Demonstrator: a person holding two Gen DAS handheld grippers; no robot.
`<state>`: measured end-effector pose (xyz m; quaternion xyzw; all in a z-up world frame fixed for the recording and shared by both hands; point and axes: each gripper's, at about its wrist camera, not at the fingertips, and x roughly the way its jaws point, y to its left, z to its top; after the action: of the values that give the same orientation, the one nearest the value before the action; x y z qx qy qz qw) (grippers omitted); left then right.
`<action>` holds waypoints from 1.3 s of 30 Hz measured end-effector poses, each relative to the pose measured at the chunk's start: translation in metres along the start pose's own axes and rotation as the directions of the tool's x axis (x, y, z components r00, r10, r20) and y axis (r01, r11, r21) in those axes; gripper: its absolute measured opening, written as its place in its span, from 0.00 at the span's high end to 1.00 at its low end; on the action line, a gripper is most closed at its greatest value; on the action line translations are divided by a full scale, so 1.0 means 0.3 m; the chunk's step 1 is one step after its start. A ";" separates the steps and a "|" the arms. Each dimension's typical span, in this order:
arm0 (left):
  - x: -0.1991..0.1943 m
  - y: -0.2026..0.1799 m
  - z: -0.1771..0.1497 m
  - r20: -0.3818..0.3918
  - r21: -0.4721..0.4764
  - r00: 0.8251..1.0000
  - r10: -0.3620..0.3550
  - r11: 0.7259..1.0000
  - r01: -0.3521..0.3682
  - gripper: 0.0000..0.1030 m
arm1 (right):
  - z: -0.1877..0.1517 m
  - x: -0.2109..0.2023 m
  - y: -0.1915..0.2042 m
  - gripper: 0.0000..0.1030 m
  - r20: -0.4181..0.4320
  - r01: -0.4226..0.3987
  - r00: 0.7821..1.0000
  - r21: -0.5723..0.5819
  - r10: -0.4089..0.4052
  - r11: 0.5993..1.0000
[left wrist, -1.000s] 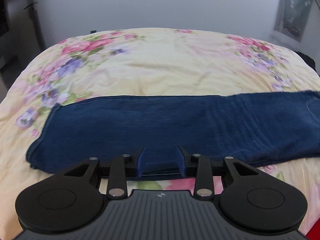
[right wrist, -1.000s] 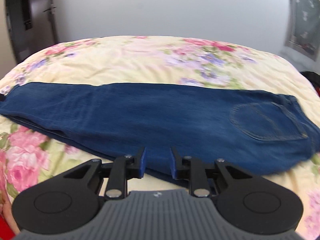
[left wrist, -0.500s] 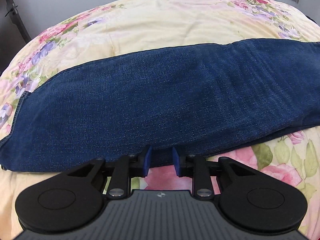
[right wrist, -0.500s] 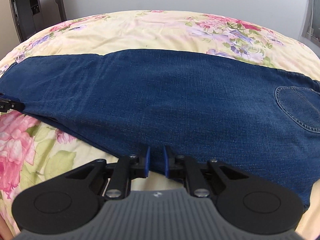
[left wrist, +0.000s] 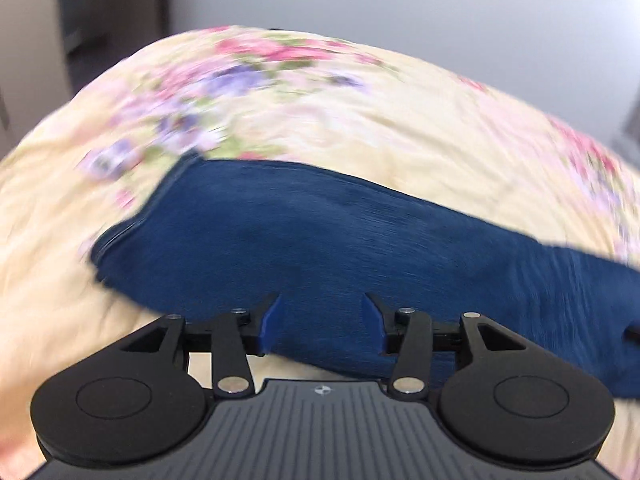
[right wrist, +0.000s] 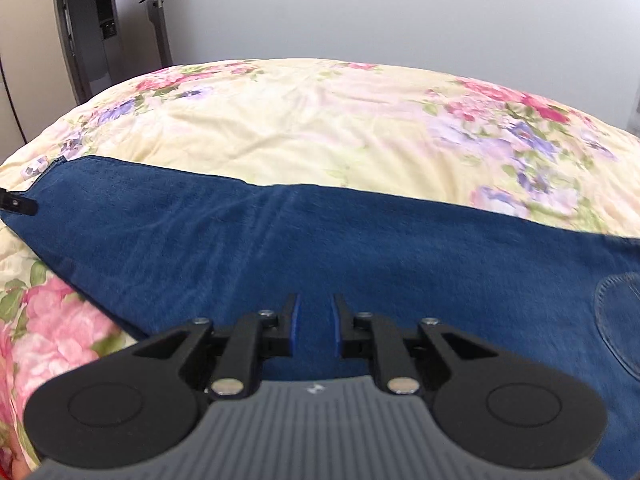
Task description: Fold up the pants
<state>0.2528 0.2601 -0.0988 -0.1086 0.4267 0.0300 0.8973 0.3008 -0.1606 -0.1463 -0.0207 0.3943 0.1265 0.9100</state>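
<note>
The dark blue pants (right wrist: pixel 360 240) lie stretched flat across a bed (right wrist: pixel 320 128) covered with a cream floral bedspread, running from the leg hems at the left to the seat at the right, where a stitched back pocket (right wrist: pixel 618 320) shows at the edge of the right wrist view. In the left wrist view, which is smeared by motion blur, the hem end (left wrist: pixel 132 228) of the pants (left wrist: pixel 320 248) sits just left of centre, its layered edges showing.

The left gripper (left wrist: pixel 322 320) hangs over the near edge of the denim with its blue fingers (left wrist: pixel 272 320) set fairly wide; they have just been opening, and the cloth lies below the gap with no pad pressing on it. The right gripper (right wrist: pixel 314 330) is over the middle of the legs, its fingers (right wrist: pixel 295 330) narrow, with a slim gap. Whether they pinch the fabric cannot be told.

A plain pale wall (right wrist: pixel 380 8) rises behind the bed, with a door (right wrist: pixel 120 20) at the left.
</note>
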 end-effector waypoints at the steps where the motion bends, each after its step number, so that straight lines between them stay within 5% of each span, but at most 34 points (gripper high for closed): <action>1: -0.011 0.052 -0.006 0.008 -0.056 1.000 0.003 0.998 -0.003 0.46 | 0.011 0.022 0.014 0.90 -0.001 -0.002 1.000 -0.009 0.002 1.000; 5: -0.019 0.242 -0.028 0.015 -0.254 1.000 -0.003 0.967 0.006 0.42 | 0.047 0.096 0.059 0.90 -0.002 0.000 1.000 -0.047 -0.001 0.999; 13: 0.063 0.445 -0.078 0.073 -0.468 0.994 -0.081 0.877 0.106 0.32 | 0.134 0.242 0.087 0.92 0.003 0.045 0.999 -0.101 -0.044 0.994; 17: 0.127 0.488 -0.080 0.110 -0.524 0.987 -0.114 0.837 0.155 0.25 | 0.188 0.317 0.082 0.93 -0.001 0.063 0.998 -0.106 -0.063 0.992; 23: 0.180 0.519 -0.072 0.168 -0.539 0.979 -0.118 0.820 0.191 0.27 | 0.245 0.440 0.065 0.95 -0.037 0.071 0.997 -0.080 -0.074 0.994; 26: 0.188 0.527 -0.062 0.175 -0.556 0.978 -0.109 0.809 0.190 0.38 | 0.249 0.494 0.063 0.96 -0.061 0.077 0.995 -0.077 -0.082 0.994; 31: 0.188 0.548 -0.058 0.191 -0.592 0.973 -0.126 0.777 0.217 0.76 | 0.260 0.529 0.071 0.96 -0.079 0.092 0.992 -0.079 -0.098 0.993; 33: 0.177 0.547 -0.052 0.191 -0.605 0.973 -0.127 0.766 0.218 0.82 | 0.264 0.513 0.078 0.96 -0.082 0.093 0.991 -0.100 -0.101 0.991; 39: 0.105 0.496 0.009 0.204 -0.542 0.976 -0.081 0.820 0.181 0.94 | 0.216 0.323 0.097 0.97 -0.087 0.036 0.995 -0.071 -0.042 0.997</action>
<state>0.2529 0.4045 -0.1466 -0.3917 0.3120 0.1003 0.8597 0.4035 -0.1027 -0.1699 -0.0655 0.4292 0.1214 0.8926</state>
